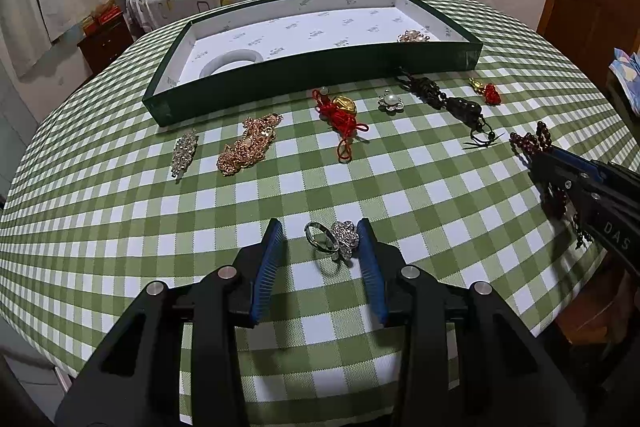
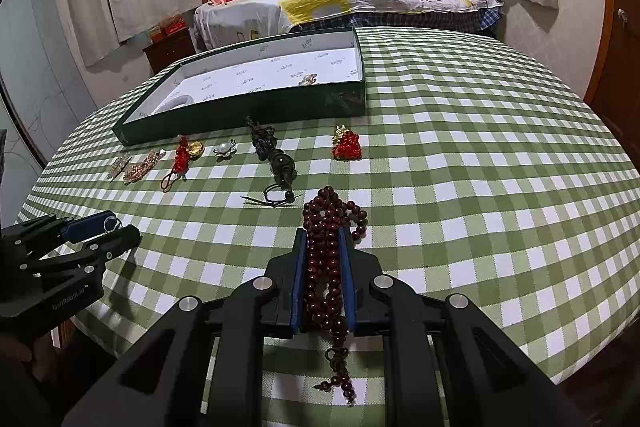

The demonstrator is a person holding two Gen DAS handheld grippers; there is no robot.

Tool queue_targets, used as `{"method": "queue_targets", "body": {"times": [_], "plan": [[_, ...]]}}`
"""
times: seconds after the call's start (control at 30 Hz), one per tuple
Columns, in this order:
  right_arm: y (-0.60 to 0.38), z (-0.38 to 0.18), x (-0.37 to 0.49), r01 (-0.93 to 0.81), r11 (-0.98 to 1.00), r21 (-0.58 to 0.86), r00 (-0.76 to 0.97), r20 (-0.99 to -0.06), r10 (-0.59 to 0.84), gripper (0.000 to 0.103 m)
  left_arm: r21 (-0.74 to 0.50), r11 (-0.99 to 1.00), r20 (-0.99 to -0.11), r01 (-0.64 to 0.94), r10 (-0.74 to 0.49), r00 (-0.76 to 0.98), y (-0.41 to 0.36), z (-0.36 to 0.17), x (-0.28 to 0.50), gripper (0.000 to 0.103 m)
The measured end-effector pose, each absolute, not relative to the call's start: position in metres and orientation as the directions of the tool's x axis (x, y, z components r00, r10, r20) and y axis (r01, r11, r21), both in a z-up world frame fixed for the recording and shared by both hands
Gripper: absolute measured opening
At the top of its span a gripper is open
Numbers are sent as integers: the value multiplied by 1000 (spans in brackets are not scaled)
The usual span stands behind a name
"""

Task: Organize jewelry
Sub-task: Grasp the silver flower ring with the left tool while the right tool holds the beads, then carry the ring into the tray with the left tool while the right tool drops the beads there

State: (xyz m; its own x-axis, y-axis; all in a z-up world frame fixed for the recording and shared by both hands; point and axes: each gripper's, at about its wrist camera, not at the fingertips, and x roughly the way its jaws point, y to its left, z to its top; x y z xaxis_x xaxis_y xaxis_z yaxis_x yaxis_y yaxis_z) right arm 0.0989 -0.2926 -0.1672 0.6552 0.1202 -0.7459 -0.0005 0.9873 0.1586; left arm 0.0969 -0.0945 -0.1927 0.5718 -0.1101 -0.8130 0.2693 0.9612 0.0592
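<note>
Silver and set with a sparkling flower, the ring (image 1: 332,241) lies on the checked tablecloth (image 1: 400,187) between my left gripper (image 1: 320,231)'s half-closed pads, one nearly at the flower. I should squeeze gently and squarely so it doesn't flip. My right gripper (image 2: 324,239) clamps the dark red beads (image 2: 328,227). Both belong in the green tray (image 1: 320,63) beyond.
</note>
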Motion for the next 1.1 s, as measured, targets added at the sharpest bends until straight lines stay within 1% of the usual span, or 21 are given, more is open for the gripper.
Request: {"method": "queue_targets", "body": {"times": [0.1, 0.17, 0.23, 0.3, 0.57, 0.8, 1.1], "plan": [[-292, -167, 99, -3, 988, 156, 655, -747, 120, 17, 18, 956, -813, 294, -157, 560, -93, -192, 95, 24], [-290, -167, 99, -5, 988, 153, 654, -747, 120, 17, 10, 954, -812, 300, -167, 559, -92, -193, 94, 22], [-289, -167, 99, -9, 989, 150, 653, -747, 120, 17, 6, 951, -811, 309, -176, 558, -93, -192, 92, 17], [-287, -167, 99, -12, 989, 148, 653, -748, 120, 17, -11, 951, -810, 309, -190, 555, -91, -193, 92, 17], [-286, -167, 99, -14, 988, 153, 654, -746, 125, 17, -11, 951, -809, 310, -191, 556, -91, -193, 92, 17], [-288, -160, 98, -16, 982, 190, 664, -732, 153, 17, -12, 953, -787, 302, -195, 585, -87, -182, 92, 17], [-282, -129, 104, -43, 979, 197, 710, -684, 169, 17, -41, 955, -749, 294, -224, 623, -83, -157, 105, 17]]}}
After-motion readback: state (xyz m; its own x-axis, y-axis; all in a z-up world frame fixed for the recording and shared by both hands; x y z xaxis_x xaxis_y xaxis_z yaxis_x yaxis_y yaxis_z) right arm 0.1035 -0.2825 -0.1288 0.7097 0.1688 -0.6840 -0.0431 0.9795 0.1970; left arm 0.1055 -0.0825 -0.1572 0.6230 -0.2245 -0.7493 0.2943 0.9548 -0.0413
